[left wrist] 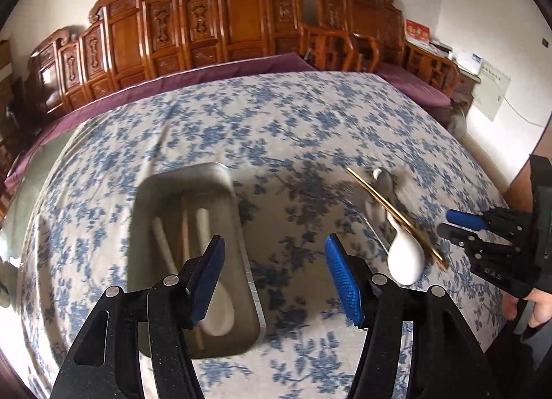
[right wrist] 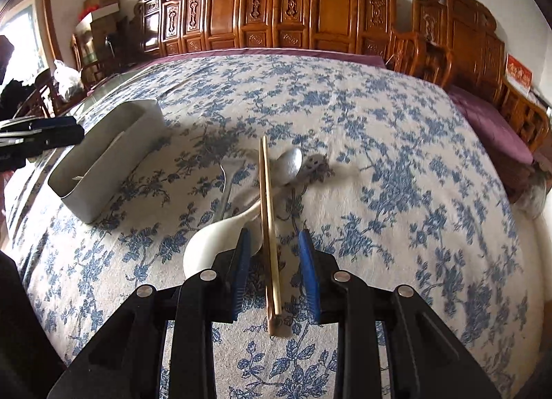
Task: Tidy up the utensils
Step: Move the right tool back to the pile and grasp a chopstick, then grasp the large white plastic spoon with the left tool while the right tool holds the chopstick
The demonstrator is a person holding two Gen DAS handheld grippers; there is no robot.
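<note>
A metal tray (left wrist: 193, 171) lies on the blue floral cloth with white spoons (left wrist: 217, 312) and a chopstick in it. My left gripper (left wrist: 274, 240) hangs above its right side, open, nothing between the blue pads. To the right is a loose pile: a pair of chopsticks (left wrist: 396, 216), a white spoon (left wrist: 405, 261) and a metal spoon (left wrist: 384, 185). My right gripper (right wrist: 274, 233) is open, with the chopsticks (right wrist: 267, 199) lying between its pads, untouched. The white spoon (right wrist: 207, 243) lies just left of its left finger. The metal spoon (right wrist: 291, 164) and the tray (right wrist: 103, 164) lie beyond.
The floral cloth (right wrist: 396, 164) covers a wide table. Carved wooden benches (right wrist: 327, 6) with purple cushions (right wrist: 490, 123) line its far and right sides. Boxes (right wrist: 100, 2) are stacked at the back left. A hand (left wrist: 538, 302) holds the right gripper (left wrist: 445, 223).
</note>
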